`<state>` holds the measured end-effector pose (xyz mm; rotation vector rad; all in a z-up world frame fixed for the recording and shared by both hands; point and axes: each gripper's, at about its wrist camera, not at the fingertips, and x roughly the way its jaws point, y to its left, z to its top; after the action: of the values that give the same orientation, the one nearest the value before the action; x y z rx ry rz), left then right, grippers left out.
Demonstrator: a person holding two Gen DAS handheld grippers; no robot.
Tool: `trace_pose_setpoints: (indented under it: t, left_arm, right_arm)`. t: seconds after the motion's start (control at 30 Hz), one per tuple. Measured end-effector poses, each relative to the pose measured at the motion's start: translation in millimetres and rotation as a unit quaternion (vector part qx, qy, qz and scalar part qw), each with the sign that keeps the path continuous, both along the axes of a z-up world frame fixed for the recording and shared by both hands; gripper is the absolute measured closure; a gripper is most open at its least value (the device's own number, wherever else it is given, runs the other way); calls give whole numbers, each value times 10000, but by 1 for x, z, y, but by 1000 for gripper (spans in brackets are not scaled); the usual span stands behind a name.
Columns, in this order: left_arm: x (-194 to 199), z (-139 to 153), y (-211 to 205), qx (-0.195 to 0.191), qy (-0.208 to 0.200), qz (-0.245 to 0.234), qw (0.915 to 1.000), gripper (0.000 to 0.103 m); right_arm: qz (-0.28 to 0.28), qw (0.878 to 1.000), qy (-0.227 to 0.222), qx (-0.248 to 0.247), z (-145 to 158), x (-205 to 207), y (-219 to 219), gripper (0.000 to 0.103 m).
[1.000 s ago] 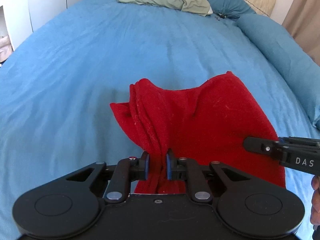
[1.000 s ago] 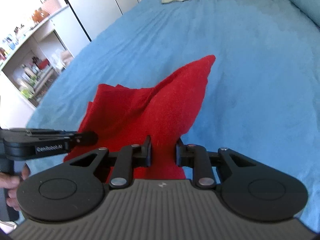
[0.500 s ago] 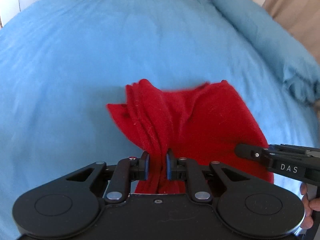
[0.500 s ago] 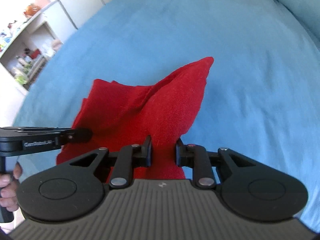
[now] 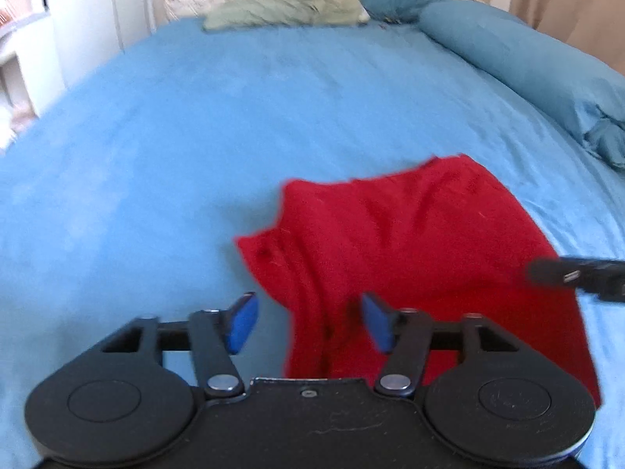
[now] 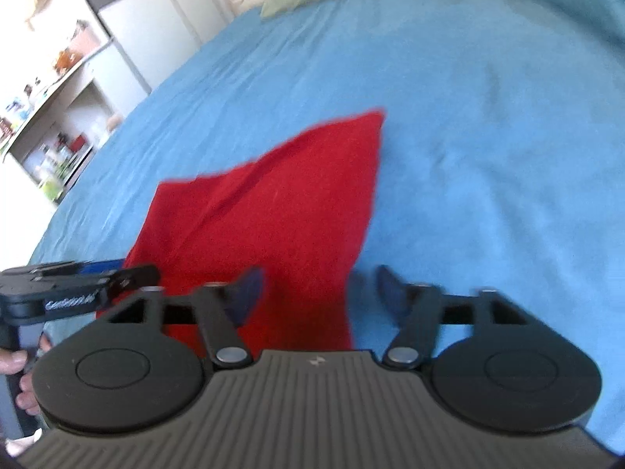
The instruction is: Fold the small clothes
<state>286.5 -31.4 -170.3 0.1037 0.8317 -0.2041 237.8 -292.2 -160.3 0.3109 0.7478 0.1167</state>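
Observation:
A red cloth [image 5: 410,250] lies folded on the blue bed, also in the right wrist view [image 6: 273,211]. My left gripper [image 5: 308,322] is open over the cloth's near left edge, its blue pads apart, with a bunched fold between them. My right gripper [image 6: 318,293] is open over the cloth's near right corner. Each gripper's tip shows in the other view: the right one at the right side of the left wrist view [image 5: 574,277], the left one at the left side of the right wrist view [image 6: 78,285]. Neither grips the cloth.
The blue bedsheet [image 5: 195,136] spreads all around. A green garment [image 5: 281,11] and pillows lie at the headboard. A long blue bolster [image 5: 527,58] runs along the right side. White cupboards and shelves [image 6: 58,90] stand left of the bed.
Both grippers have opened and let go of the red cloth, which has dropped flat onto the bed. Both cameras have tilted up.

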Motion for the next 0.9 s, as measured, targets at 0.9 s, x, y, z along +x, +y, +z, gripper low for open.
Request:
trace_pose_setpoints:
  t: [0.9]
  left_arm:
    - [-176, 197, 35, -310, -1226, 672, 9897, 0]
  right_arm:
    - [-319, 9844, -987, -1418, 195, -208, 51, 0]
